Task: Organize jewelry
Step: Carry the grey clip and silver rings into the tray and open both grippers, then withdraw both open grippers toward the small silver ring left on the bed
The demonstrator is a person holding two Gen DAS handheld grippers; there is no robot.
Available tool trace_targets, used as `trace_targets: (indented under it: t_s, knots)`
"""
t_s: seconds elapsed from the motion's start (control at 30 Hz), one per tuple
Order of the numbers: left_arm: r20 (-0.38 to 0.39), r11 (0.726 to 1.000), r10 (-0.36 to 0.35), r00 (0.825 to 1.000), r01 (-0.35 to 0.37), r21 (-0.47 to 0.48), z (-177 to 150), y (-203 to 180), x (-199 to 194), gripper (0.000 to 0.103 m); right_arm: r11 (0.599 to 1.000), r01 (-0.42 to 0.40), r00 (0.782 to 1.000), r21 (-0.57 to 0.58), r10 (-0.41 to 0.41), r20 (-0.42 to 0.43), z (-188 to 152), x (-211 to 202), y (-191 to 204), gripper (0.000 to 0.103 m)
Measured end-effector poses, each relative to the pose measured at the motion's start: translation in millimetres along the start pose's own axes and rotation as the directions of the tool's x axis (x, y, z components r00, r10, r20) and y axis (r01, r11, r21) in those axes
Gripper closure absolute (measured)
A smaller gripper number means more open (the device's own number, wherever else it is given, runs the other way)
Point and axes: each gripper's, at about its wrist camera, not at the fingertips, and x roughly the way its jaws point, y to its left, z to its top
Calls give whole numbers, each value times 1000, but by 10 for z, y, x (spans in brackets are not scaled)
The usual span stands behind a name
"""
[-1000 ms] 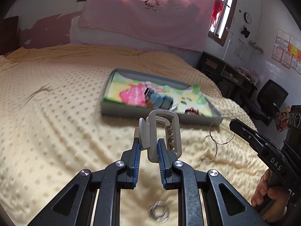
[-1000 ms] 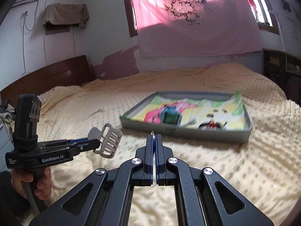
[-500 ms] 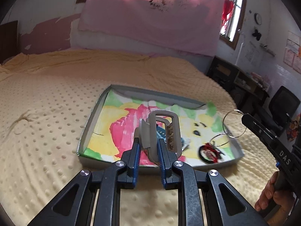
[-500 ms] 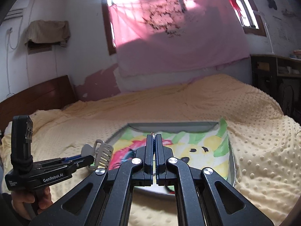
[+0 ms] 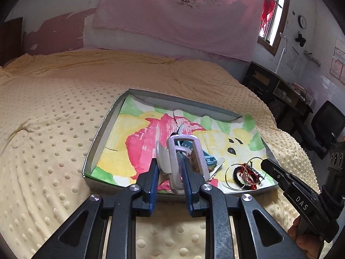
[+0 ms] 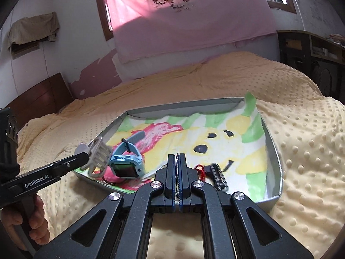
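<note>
Bedspread (image 5: 54, 129): yellow and dotted, fills the left and lower frame in both views.
Tray (image 5: 101, 133): shallow grey box lying on the bedspread at frame centre, lined with a bright pink, yellow and green picture.
Left gripper (image 5: 169, 170): low centre of the left view, pads clamped on a silver-grey hair claw clip (image 5: 183, 161) that stands upright above the tray's near edge; in the right view the same clip (image 6: 98, 157) hangs over the tray's left corner.
Blue watch (image 6: 127, 161): lies in the tray just right of the clip, screen facing the near side, strap arching up behind it.
Red-and-black bracelet (image 5: 245, 173): in the tray's near right corner in the left view.
Black beaded band (image 6: 218, 178): beside the red cord, just right of the right gripper's tips.
Right gripper (image 6: 177, 166): low centre of the right view, pads pressed together on thin wire hoop earrings (image 5: 244, 176), which dangle from its tip over the bracelet.
</note>
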Motion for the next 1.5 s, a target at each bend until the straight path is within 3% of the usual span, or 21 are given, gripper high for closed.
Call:
trace_targets:
  t_s: [0.1, 0.13, 0.17, 0.2, 0.37, 0.4, 0.53, 0.63, 0.73, 0.97, 1.27, 1.5]
  knots:
    - [16, 1000, 6, 1000, -6, 0, 0, -10, -93, 69, 1000, 11, 1000, 7, -12, 8, -23, -55, -18, 88]
    - [22, 1000, 8, 1000, -8, 3, 4, -14, -117, 64, 1000, 14, 1000, 10, -14, 17, -28, -95, -20, 74]
    - [35, 1000, 13, 999, -14, 8, 9, -27, -166, 51, 1000, 17, 999, 12, -17, 27, -30, -132, -25, 63]
    - [58, 1000, 20, 998, -21, 12, 13, -46, -241, 41, 1000, 20, 999, 11, -21, 45, -34, -194, -17, 61]
    - [106, 999, 19, 994, -24, 48, -6, -169, -592, 36, 1000, 25, 996, 6, -25, 90, 11, -506, 43, 61]
    - [114, 998, 19, 993, -25, 52, -15, -194, -664, 29, 1000, 23, 994, 5, -23, 102, 14, -594, 54, 59]
    - [167, 998, 18, 986, -29, 64, -81, -308, -1093, 21, 1000, 18, 986, 1, -18, 164, 41, -1060, 146, 50]
    - [204, 997, 20, 979, -34, 63, -136, -387, -1414, 10, 1000, 17, 979, -13, -14, 202, 73, -1465, 223, 38]
    - [278, 996, 9, 960, -32, 79, -229, -479, -1876, 1, 1000, 18, 968, -17, -13, 249, 62, -1883, 293, 28]
    - [388, 995, -9, 921, -30, 95, -510, -594, -2791, 0, 999, 9, 944, -39, 4, 329, -106, -2839, 456, 2]
    - [451, 990, -6, 893, -59, 129, -1068, -640, -3691, 0, 999, 5, 933, -52, 14, 360, -548, -3845, 669, 1]
    - [463, 988, 32, 886, -99, 121, -1511, -515, -4078, 0, 997, 45, 930, -59, -20, 367, -1047, -4189, 741, 1]
